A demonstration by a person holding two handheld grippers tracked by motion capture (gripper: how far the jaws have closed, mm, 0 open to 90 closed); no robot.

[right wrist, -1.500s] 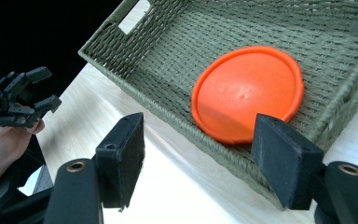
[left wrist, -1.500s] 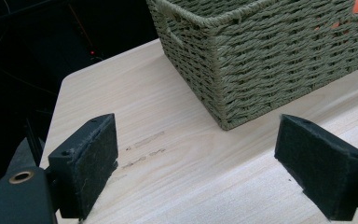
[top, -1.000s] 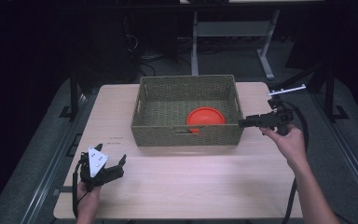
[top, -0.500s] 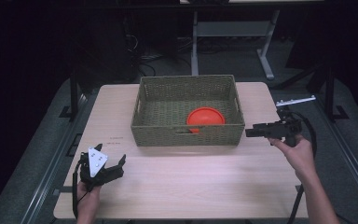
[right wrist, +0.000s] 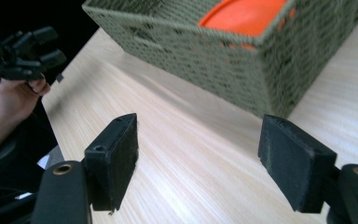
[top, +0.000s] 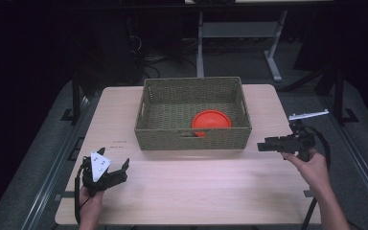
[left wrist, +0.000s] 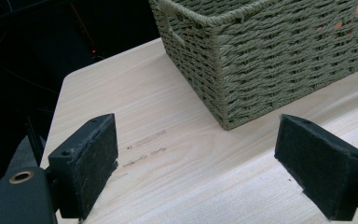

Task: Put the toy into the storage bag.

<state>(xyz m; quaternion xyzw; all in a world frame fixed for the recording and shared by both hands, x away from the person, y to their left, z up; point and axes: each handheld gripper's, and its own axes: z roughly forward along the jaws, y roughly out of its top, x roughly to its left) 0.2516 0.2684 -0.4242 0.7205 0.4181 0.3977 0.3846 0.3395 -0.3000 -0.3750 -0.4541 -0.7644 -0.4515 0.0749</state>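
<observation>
A woven olive-green basket (top: 191, 139) stands at the middle back of the table, with an orange disc (top: 211, 120) lying inside near its front wall. My right gripper (top: 259, 146) hovers just right of the basket's front right corner and points left. It is open, its jaws have just been opening, and nothing is between them. The right gripper view has its own jaws (right wrist: 200, 128) wide over bare wood, facing the basket (right wrist: 205, 51) and disc (right wrist: 242, 14). My left gripper (top: 115, 159) stands open at the front left; its jaws (left wrist: 196, 140) frame the basket corner (left wrist: 270, 56).
The light wooden table (top: 187, 191) has bare surface in front of the basket and on both sides. Dark floor, metal rails (top: 48, 167) and a desk frame (top: 235, 33) surround it. The other hand with the left gripper (right wrist: 28, 46) appears far off in the right gripper view.
My right gripper has drawn away from the basket's right rim, toward the person and lower. The left gripper has stayed where it was.
</observation>
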